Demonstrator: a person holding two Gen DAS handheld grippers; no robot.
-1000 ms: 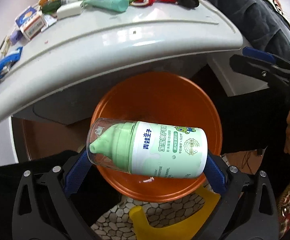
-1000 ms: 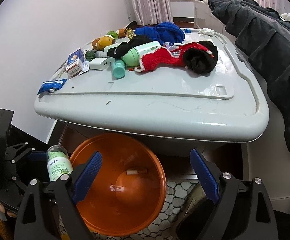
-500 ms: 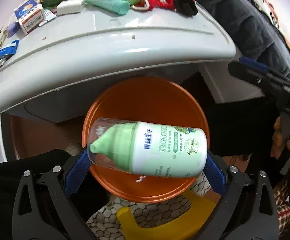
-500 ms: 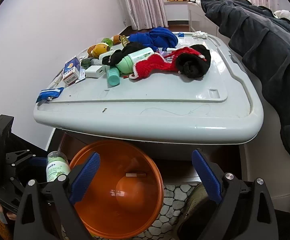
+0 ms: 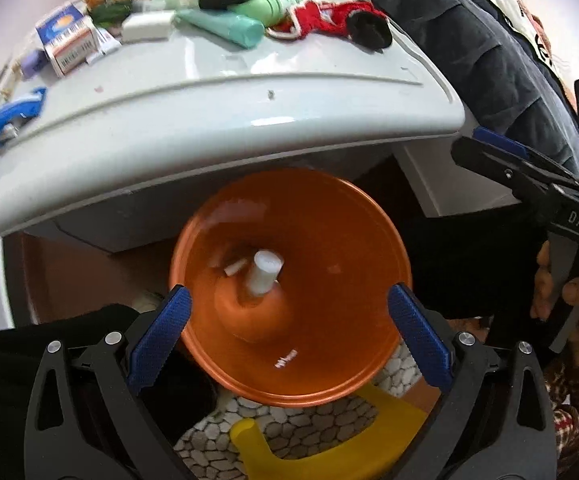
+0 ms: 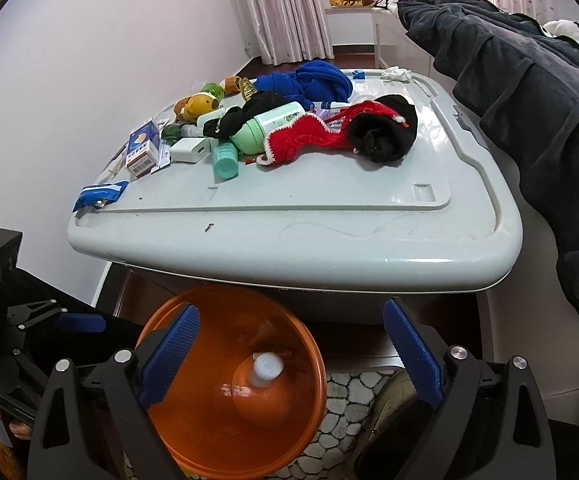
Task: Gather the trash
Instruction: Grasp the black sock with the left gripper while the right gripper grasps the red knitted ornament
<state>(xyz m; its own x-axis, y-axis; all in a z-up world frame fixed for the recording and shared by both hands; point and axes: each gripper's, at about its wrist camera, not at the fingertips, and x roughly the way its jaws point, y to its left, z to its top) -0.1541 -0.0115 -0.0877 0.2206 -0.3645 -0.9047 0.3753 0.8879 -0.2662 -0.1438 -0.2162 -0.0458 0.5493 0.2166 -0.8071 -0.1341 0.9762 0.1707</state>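
Note:
An orange bin point(image 5: 369, 240) point(image 6: 309, 344) stands on the floor under the front edge of a grey lid top point(image 5: 209, 112) point(image 6: 329, 200). The green-and-white bottle point(image 5: 264, 271) point(image 6: 266, 369) is inside the bin, seen end-on and blurred. My left gripper point(image 5: 289, 332) is open and empty right above the bin. My right gripper point(image 6: 291, 356) is open and empty, to the right of the bin and above it. On the lid lie a teal tube point(image 6: 225, 160), a pale green bottle point(image 6: 265, 128), a small box point(image 6: 141, 152) and a blue wrapper point(image 6: 99, 196).
Red and black knitwear point(image 6: 349, 132), blue cloth point(image 6: 305, 80), a white charger point(image 6: 191, 150) and toys point(image 6: 195, 104) crowd the lid's far left. A dark jacket point(image 6: 529, 120) hangs at right. A yellow stool point(image 5: 329, 440) stands on the pebble mat below the bin.
My left gripper opened and the green-and-white bottle dropped from it into the orange bin. Both grippers rose slightly and the view of the lid widened.

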